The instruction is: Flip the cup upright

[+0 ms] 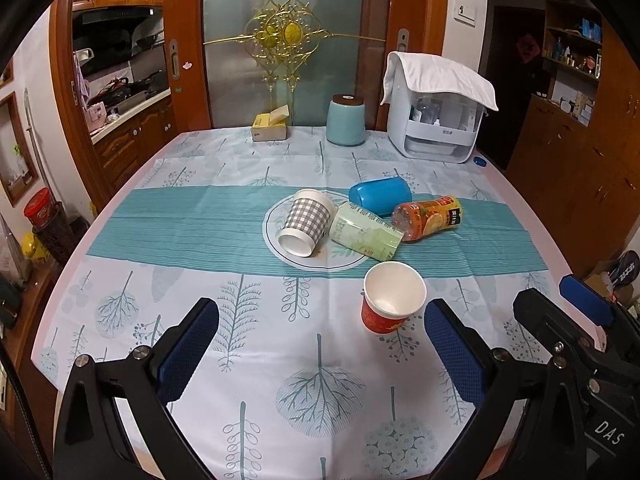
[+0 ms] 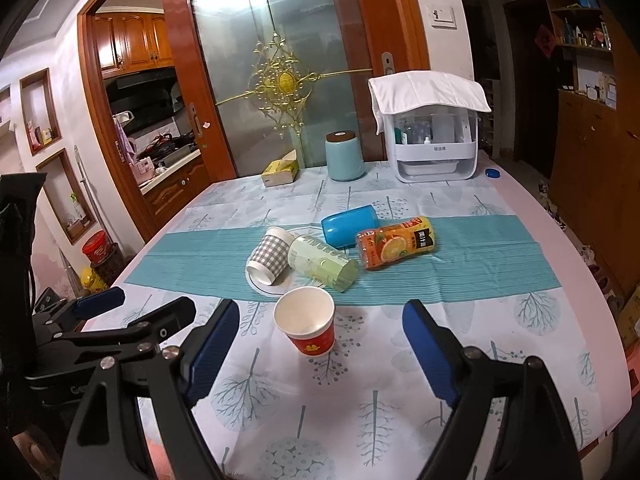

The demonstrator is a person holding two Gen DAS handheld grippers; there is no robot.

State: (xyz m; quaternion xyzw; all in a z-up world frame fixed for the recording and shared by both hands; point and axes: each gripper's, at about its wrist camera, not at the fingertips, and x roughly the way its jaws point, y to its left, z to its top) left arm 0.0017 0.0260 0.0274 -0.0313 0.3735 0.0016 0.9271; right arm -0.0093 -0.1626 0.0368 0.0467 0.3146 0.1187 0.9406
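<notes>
A red paper cup stands upright on the tablecloth, mouth up and empty; it also shows in the right wrist view. A grey checked paper cup lies on its side on a white plate. A blue plastic cup lies on its side behind it. My left gripper is open and empty, short of the red cup. My right gripper is open and empty, with the red cup just ahead between its fingers.
A pale green carton and an orange juice bottle lie beside the cups. At the table's far edge stand a tissue box, a light blue canister and a white towel-covered appliance. The right gripper shows at the left view's edge.
</notes>
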